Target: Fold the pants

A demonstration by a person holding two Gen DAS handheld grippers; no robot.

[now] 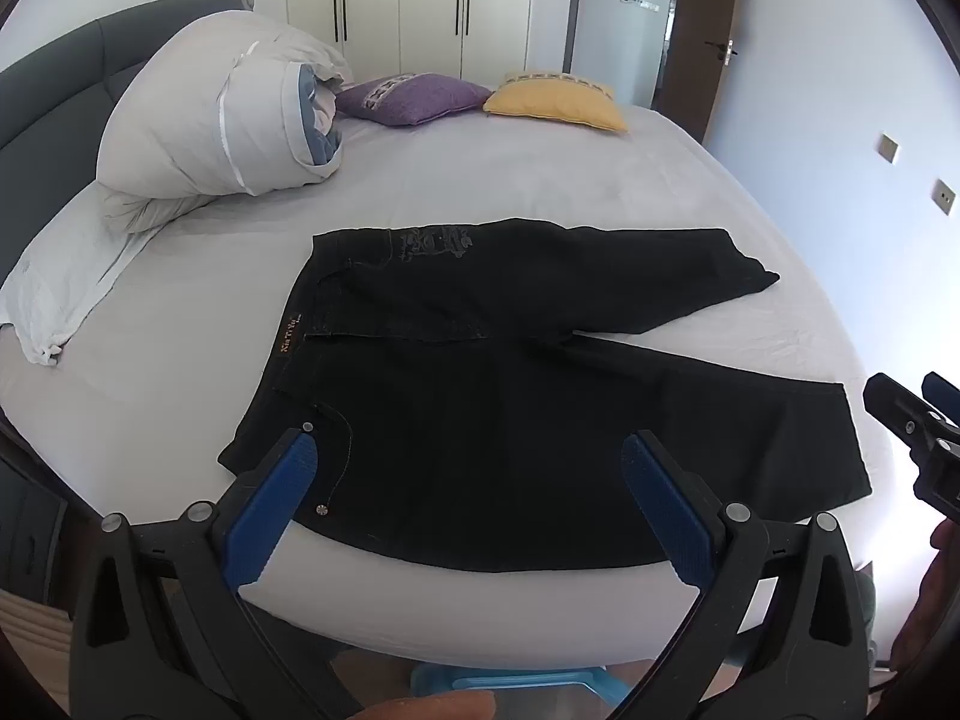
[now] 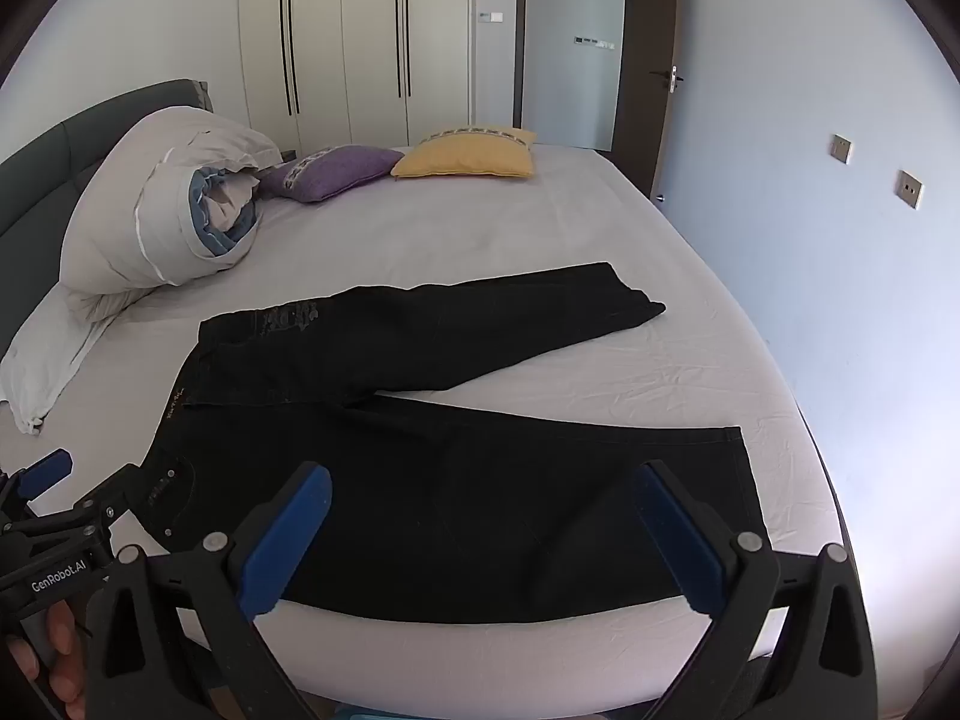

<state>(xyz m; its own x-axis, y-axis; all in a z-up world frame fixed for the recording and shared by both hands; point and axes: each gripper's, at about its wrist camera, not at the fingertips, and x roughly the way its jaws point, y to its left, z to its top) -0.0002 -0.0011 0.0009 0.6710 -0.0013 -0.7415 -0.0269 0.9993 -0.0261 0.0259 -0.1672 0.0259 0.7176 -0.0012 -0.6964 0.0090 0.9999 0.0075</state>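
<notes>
Black denim pants point(image 1: 510, 408) lie spread flat on the white-sheeted bed point(image 1: 480, 180), just beyond the left claw point(image 1: 471, 450) and right claw point(image 2: 483, 480), both spread wide and empty.

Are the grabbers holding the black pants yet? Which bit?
No, nothing is held. The left hand-held gripper and right hand-held gripper are both wide open above the pants, which lie flat.
</notes>
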